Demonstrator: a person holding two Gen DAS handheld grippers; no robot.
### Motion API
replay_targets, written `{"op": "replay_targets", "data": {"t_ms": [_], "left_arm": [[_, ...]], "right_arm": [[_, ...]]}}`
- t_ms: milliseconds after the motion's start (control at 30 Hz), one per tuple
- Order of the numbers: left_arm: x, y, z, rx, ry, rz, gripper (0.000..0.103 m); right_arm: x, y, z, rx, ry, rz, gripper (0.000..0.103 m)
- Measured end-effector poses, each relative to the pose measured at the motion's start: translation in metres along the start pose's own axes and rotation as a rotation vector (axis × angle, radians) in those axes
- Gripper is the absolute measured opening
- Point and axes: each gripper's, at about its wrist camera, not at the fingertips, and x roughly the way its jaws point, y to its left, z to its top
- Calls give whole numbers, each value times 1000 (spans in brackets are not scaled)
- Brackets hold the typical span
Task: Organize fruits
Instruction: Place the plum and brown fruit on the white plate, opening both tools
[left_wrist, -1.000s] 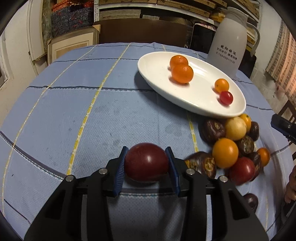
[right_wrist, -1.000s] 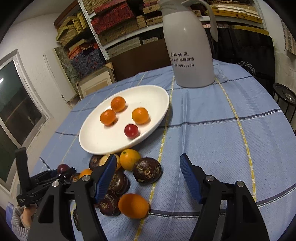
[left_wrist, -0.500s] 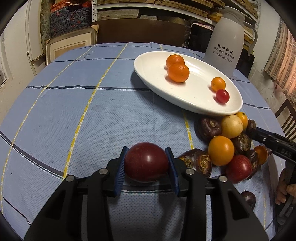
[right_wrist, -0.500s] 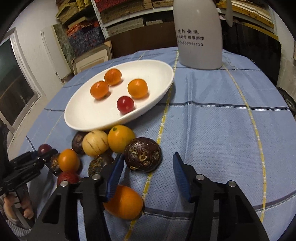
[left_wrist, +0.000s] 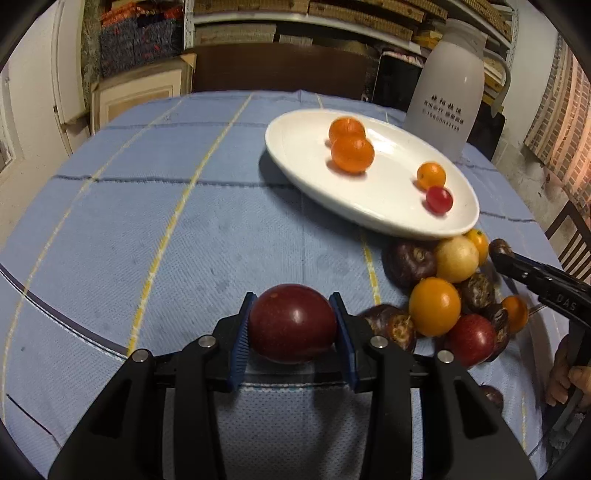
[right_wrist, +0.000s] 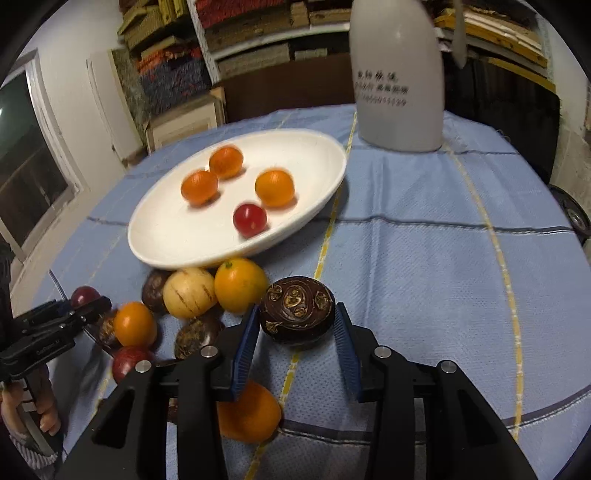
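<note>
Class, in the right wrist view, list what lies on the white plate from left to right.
Orange fruit → orange fruit → small red fruit → orange fruit, all on the white plate.

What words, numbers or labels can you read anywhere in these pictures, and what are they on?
"DAS": partial lettering on the right tongs' black arm, rest cut off.
White jug: a row of Chinese characters, too blurred to read; under it a number starting "1585", remainder unclear.
Left tongs' body: small white lettering, too blurred to read.
</note>
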Motion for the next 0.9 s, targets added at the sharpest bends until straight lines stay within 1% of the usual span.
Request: {"op": "replay_targets", "data": {"t_ms": [133,233,300,400,500,600,667,700,767,800,867,900], "left_arm": [[-15,-7,20,-1,-65,-3,39],[-17,-19,45,20,-87,-17,39],[-11,-31,65,44,-96,-26,39],[5,-44,84,60,-87,-39,39],[28,-50,96,63,-67,-52,39],[45,-50,97,65,-35,-53,39],[54,-49,94,70,-8,-49,40],[56,-47,92,64,-6,-47,41],[54,-43,91,58,-17,-42,51],[51,-42,91,53,-27,-40,53],[37,-38,88,44,-59,-35,64],[31,-36,85,44,-71,-32,66]], "right_arm": [[-20,-2,7,28,-80,16,42],[-27,2,21,37,-105,51,42],[-26,9,36,17,-102,65,42],[-11,23,65,-13,-95,67,42],[9,31,85,-15,-91,76,42],[30,42,97,-31,-87,95,42],[41,49,99,-44,-62,114,45],[44,51,98,-56,-50,117,48],[41,50,94,-66,-67,97,54],[37,48,93,-63,-77,94,54],[28,44,90,-50,-89,98,56],[20,40,88,-39,-101,100,58]]}}
